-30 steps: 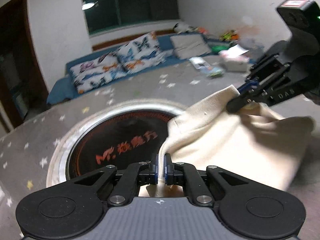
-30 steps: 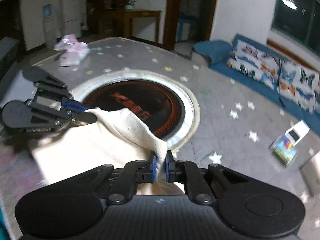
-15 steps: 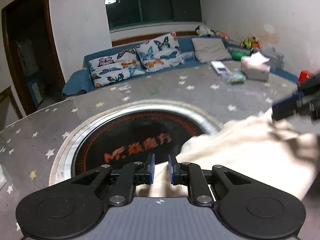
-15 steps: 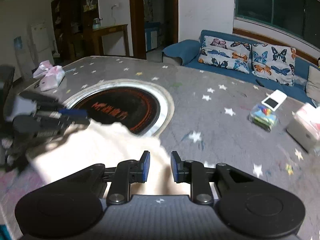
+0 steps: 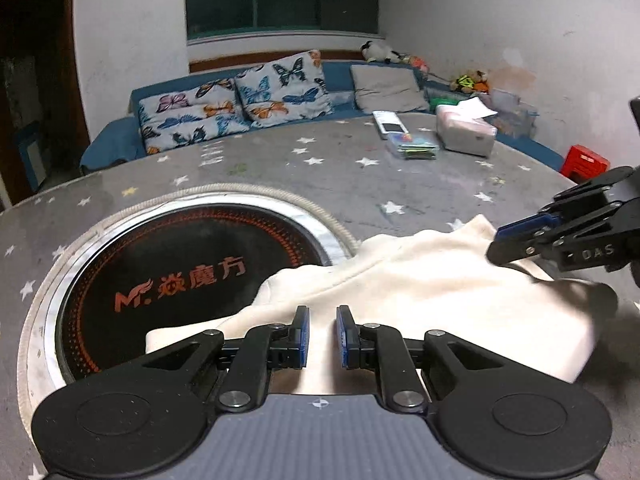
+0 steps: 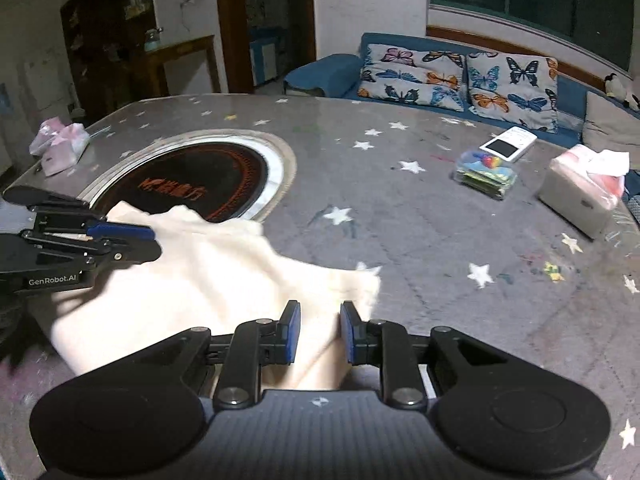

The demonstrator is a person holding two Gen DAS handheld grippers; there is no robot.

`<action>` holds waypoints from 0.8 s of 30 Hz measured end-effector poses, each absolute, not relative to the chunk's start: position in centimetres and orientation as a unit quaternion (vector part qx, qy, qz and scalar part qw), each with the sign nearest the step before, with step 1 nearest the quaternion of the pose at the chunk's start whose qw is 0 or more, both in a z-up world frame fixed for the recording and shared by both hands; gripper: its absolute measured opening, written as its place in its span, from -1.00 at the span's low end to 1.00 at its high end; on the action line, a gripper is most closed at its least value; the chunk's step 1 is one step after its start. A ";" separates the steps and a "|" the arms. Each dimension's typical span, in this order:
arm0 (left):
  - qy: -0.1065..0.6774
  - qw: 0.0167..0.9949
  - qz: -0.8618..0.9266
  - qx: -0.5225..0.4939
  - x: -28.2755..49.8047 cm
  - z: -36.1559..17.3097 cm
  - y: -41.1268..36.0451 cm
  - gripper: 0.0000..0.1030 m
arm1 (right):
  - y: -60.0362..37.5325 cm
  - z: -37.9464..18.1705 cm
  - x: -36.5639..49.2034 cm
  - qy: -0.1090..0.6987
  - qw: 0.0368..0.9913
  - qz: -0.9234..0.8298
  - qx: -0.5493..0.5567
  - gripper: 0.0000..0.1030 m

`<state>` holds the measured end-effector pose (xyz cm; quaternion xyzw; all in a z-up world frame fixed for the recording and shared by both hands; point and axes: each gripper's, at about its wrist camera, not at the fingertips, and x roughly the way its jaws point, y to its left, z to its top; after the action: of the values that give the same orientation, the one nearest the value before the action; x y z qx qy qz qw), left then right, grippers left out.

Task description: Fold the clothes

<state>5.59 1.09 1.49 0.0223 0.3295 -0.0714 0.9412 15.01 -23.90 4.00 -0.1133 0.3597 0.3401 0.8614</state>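
Observation:
A cream garment (image 5: 420, 288) lies folded over on the grey star-patterned table (image 5: 360, 184), its near edge overlapping the round black cooktop (image 5: 180, 272). My left gripper (image 5: 322, 312) hovers over the garment's near side, open by a narrow gap, with only cloth lying beneath it. In the right wrist view the garment (image 6: 208, 272) spreads leftward from my right gripper (image 6: 316, 308), which is also open a little above the cloth's corner. Each gripper shows in the other's view: the right gripper (image 5: 494, 244) at the garment's far corner, the left gripper (image 6: 154, 240) at its left edge.
A tissue box (image 5: 464, 132), a colourful clear packet (image 5: 416, 148) and a white device (image 5: 390, 122) sit at the table's far side. Pink bags (image 6: 60, 148) lie at the left end. A blue sofa with butterfly cushions (image 6: 456, 72) runs behind the table.
Both grippers let go of the garment corners they pinched a second ago and now stand slightly open. The lifted cloth has dropped flat onto the table, and both hands have drawn apart sideways.

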 end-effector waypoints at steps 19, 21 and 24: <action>0.301 0.927 -0.212 0.065 1.0 1.9 -6.0 -0.54 | -23.2 5.1 16.3 0.358 0.834 0.392 -0.151 -0.94; 0.300 0.927 -0.213 0.065 1.1 1.7 -6.0 -0.54 | -23.0 5.5 16.2 0.345 0.841 0.384 -0.164 -0.95; 0.301 0.927 -0.215 0.062 1.2 1.6 -5.9 -0.54 | -22.6 4.1 16.6 0.346 0.843 0.364 -0.190 -1.00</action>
<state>1.16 -5.88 1.61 0.0621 0.3006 -0.2146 0.9272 16.57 -22.63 4.07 -0.1901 0.3464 0.3641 0.8434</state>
